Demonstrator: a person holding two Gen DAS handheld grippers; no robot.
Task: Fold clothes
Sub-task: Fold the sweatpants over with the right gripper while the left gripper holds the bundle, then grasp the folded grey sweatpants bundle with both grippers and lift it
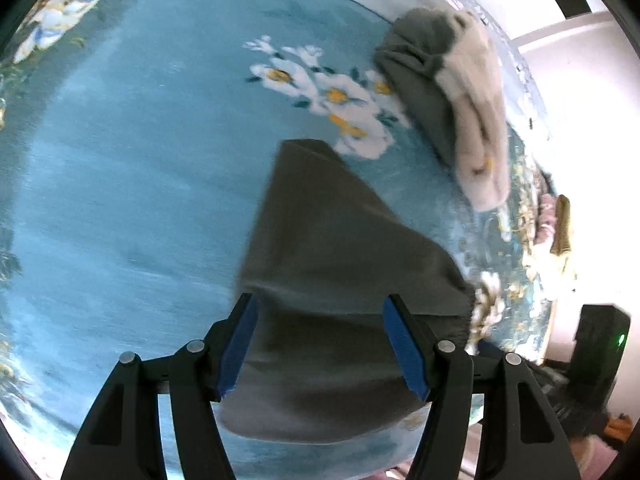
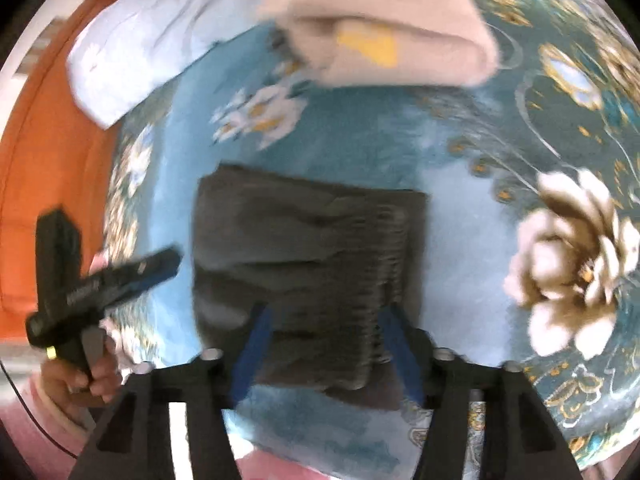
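Note:
A dark grey garment (image 1: 332, 264) lies folded on the blue flowered bedspread (image 1: 132, 184). My left gripper (image 1: 324, 344) is open, its blue pads spread over the garment's near edge. In the right wrist view the same grey garment (image 2: 304, 264) is a rough rectangle with a ribbed band on its right side. My right gripper (image 2: 324, 344) is open above its near edge and holds nothing. The left gripper's handle (image 2: 80, 280) shows at the left, held by a hand.
A pile with a grey piece and a beige piece (image 1: 452, 96) sits at the far right of the bed. A white cloth (image 2: 140, 44) and a pink garment (image 2: 384, 24) lie beyond the grey one. An orange surface (image 2: 44, 152) borders the bed's left.

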